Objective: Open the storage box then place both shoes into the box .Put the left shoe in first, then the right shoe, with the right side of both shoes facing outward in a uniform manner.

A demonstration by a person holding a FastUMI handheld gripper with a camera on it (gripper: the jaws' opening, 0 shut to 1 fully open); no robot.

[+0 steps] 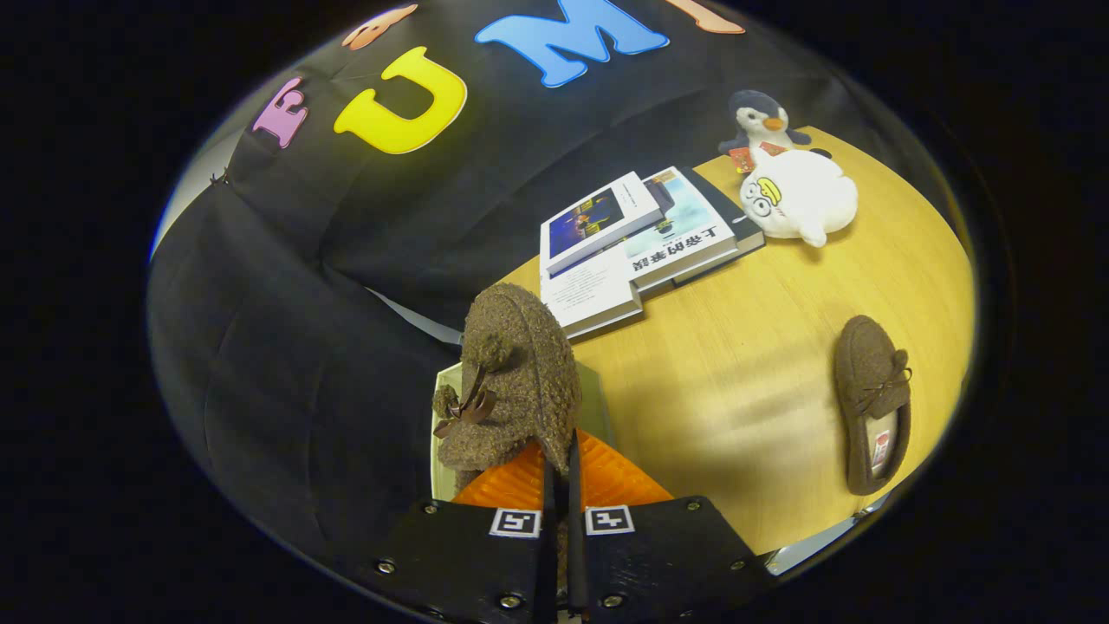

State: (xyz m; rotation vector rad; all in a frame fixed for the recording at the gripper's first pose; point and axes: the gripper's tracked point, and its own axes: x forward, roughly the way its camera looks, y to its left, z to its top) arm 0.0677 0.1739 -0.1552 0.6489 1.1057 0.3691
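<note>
Tool (pixel 561 468) pinching the heel edge of a fuzzy brown slipper (pixel 511 381), held over the storage box (pixel 444 407); second slipper (pixel 873 400) lying on the table (pixel 745 364) near books (pixel 632 243).

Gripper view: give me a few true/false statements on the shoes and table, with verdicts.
1. The gripper is shut on a brown fuzzy shoe. True.
2. The held shoe hangs over the storage box just ahead of the fingers. True.
3. A second brown shoe is already in the box. False: it lies on the wooden table, apart from the box.
4. The books are stacked on the floor. False: they lie on the table.
5. Two plush toys sit beyond the books. True: a penguin plush and a white plush.
</note>
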